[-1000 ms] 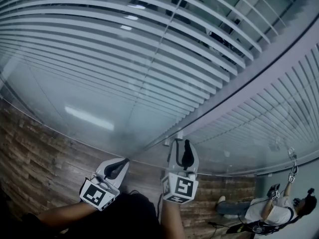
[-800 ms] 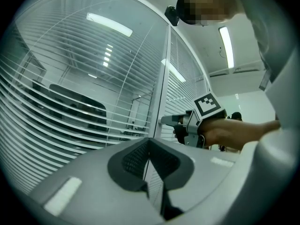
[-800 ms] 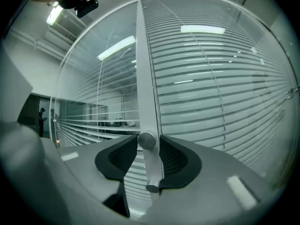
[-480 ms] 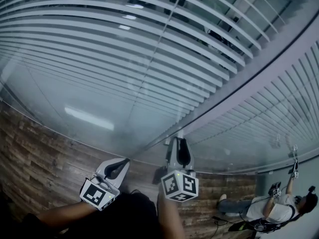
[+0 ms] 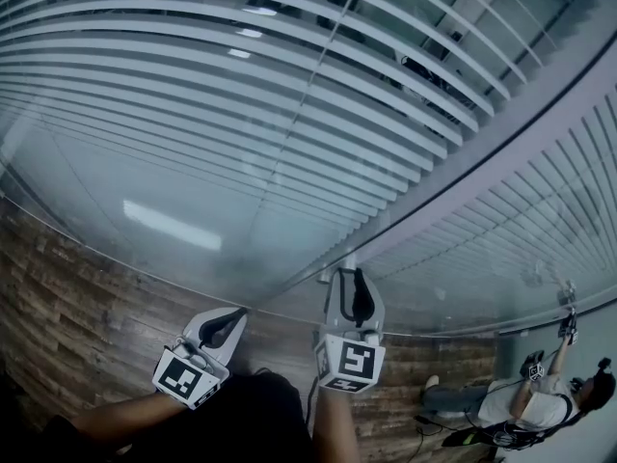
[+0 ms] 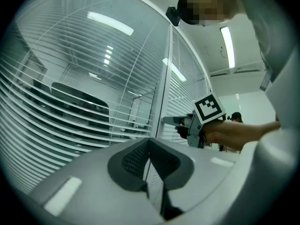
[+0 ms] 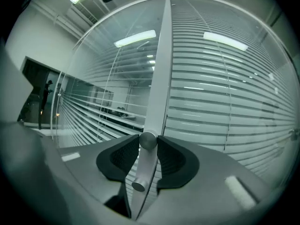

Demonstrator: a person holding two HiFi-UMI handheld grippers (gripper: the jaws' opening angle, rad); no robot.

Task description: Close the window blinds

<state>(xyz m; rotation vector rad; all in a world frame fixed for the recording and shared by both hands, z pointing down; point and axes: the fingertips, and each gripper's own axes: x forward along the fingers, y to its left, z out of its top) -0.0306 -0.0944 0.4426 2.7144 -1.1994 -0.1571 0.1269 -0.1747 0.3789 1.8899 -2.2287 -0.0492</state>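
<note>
Pale grey-white blinds are running in even horizontal stripes, and the post between them is showing light grey. The floor is showing brown wood planks. The left gripper and right gripper are showing pale grey shells, dark textured pads and black-and-white square-patterned cubes; the right jaws have just been closing on a silver knob. A distant person is wearing a white top.

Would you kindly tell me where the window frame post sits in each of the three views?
Head view: window frame post runs diagonally, lower centre to upper right.
Left gripper view: upright, just right of centre.
Right gripper view: upright, centre.
Shared landmark: blind slats flanking it.
</note>
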